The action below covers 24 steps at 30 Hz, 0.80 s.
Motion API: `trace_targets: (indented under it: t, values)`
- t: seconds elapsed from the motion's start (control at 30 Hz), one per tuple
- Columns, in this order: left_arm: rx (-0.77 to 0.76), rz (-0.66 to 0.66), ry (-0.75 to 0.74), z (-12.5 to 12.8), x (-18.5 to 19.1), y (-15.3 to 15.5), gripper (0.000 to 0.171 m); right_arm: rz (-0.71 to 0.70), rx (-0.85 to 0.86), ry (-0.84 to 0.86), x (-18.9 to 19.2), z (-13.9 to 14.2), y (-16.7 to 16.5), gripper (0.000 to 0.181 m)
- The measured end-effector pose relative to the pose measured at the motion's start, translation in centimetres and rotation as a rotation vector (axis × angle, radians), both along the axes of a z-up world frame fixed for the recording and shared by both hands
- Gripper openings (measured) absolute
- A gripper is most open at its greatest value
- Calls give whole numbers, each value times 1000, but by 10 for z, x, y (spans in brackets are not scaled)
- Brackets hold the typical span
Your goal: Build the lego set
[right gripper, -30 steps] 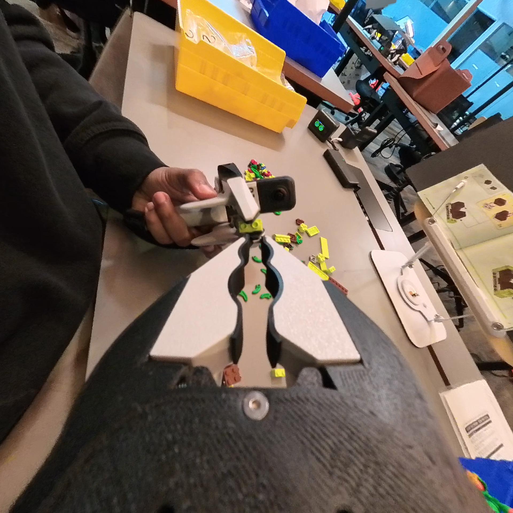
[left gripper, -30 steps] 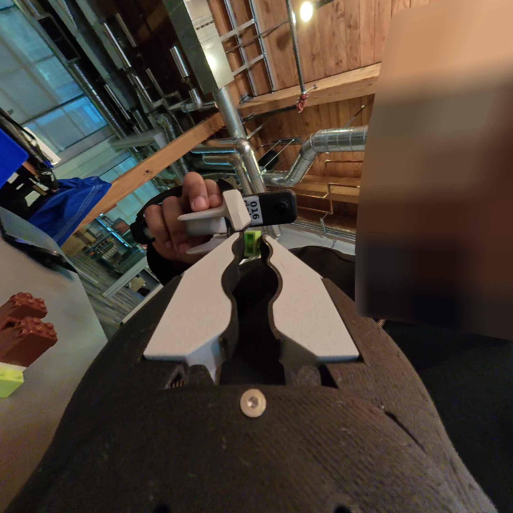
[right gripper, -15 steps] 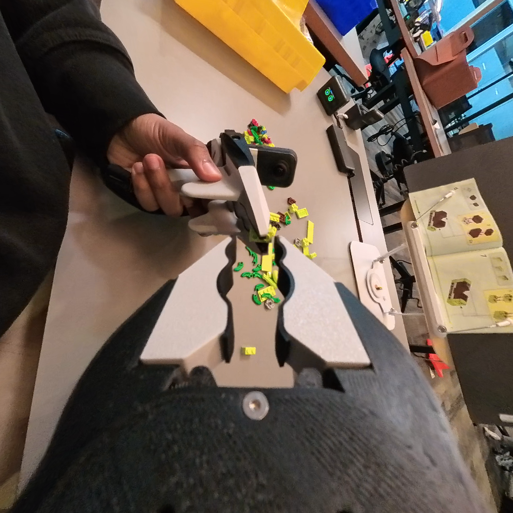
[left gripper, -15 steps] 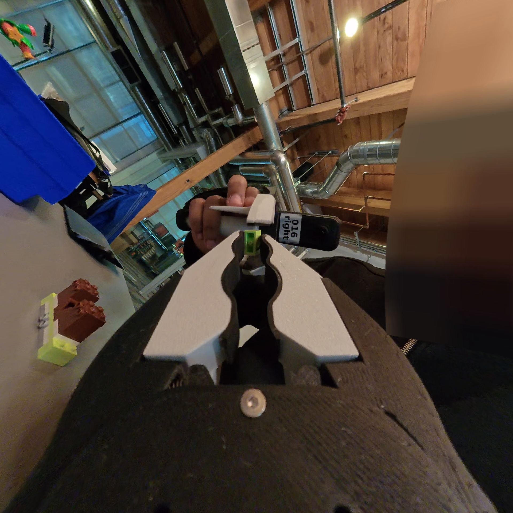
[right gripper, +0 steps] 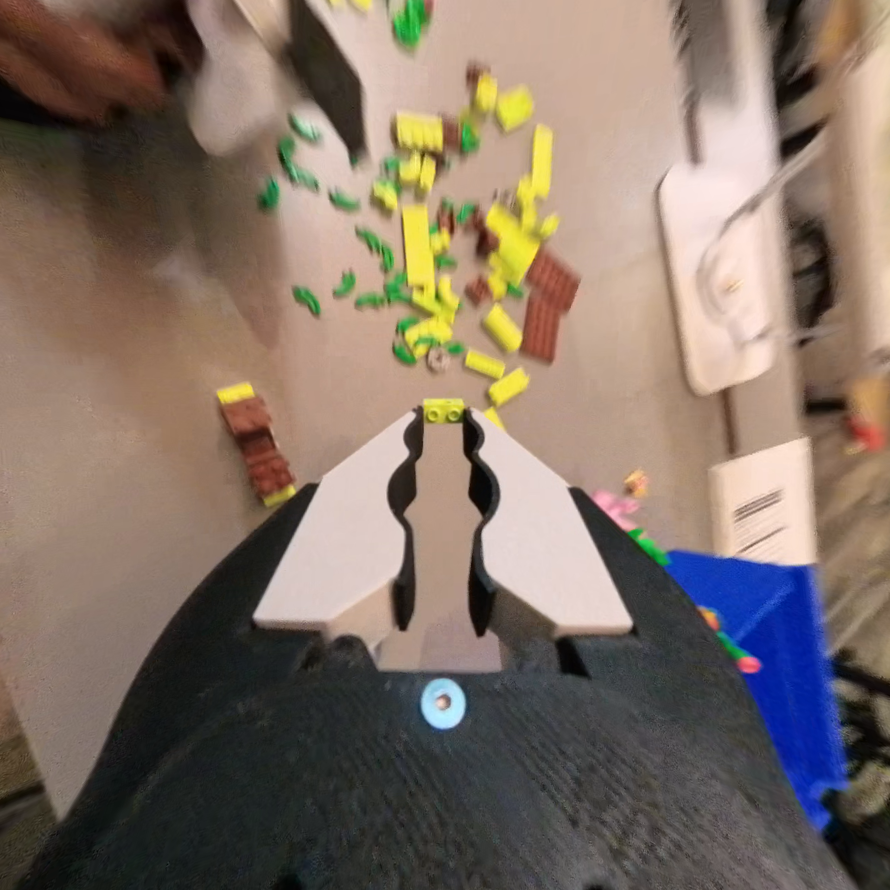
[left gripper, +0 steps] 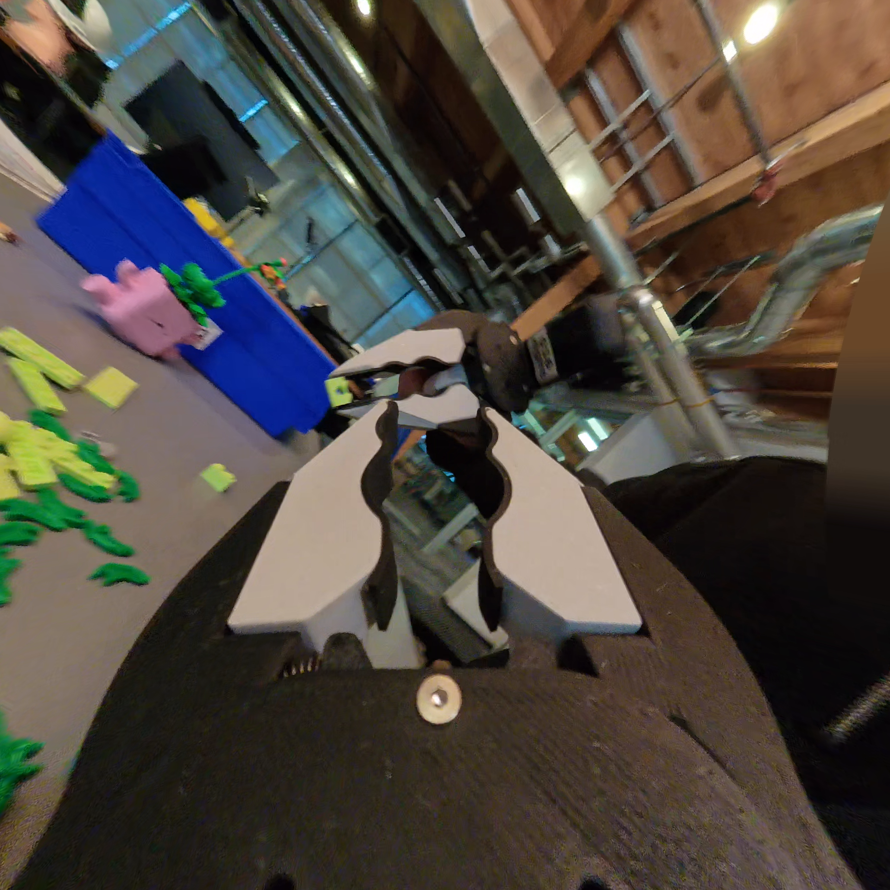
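Note:
My right gripper (right gripper: 443,415) is shut on a small lime brick (right gripper: 443,409) at its fingertips, above the grey table (right gripper: 120,337). It also shows in the left wrist view (left gripper: 346,391), with the lime brick (left gripper: 338,391) between its tips. My left gripper (left gripper: 436,413) is open and empty, just behind the right one. It appears as a blur at the top left of the right wrist view (right gripper: 313,91). A brown and lime assembly (right gripper: 255,448) lies on the table to the left of the right gripper.
A pile of loose lime, green and brown pieces (right gripper: 433,241) is spread ahead of the right gripper. A white stand base (right gripper: 722,269) and a paper (right gripper: 765,505) lie at the right. A blue bin (left gripper: 192,298) and a pink model (left gripper: 144,308) stand beyond. Tip to tip, the grippers are about 10 centimetres apart.
The lime brick has passed from my left gripper to my right one. My left gripper has opened. Both grippers have swung down towards the table.

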<state>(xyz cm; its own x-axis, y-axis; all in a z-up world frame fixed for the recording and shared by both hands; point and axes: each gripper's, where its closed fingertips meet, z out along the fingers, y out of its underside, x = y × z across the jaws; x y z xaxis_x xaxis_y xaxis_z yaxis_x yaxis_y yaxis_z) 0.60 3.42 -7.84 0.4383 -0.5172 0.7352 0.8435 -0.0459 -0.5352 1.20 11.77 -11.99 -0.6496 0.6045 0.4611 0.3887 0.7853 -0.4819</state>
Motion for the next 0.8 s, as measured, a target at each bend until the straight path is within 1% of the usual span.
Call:
trace_targets:
  t: [0.07, 0.13, 0.2, 0.33, 0.47, 0.8]
  values:
    - [-38, 57, 99, -3, -3, 0, 26, -54, -50, -185, 0, -28, 22, 14]
    - [-83, 94, 165, -8, -5, 2, 25, -65, -101, -334, 2, -47, 29, 14]
    - [-109, 98, 190, -12, -5, 4, 24, -65, -82, -423, 3, -59, 33, 14]
    - [-130, 84, 185, -17, -4, 6, 23, -70, 22, -540, 9, -74, 34, 14]
    - [-134, 76, 168, -18, -5, 5, 23, -94, 23, -590, 13, -78, 28, 14]
    - [-131, 66, 148, -18, -7, 5, 22, -70, 44, -599, 11, -83, 28, 14]
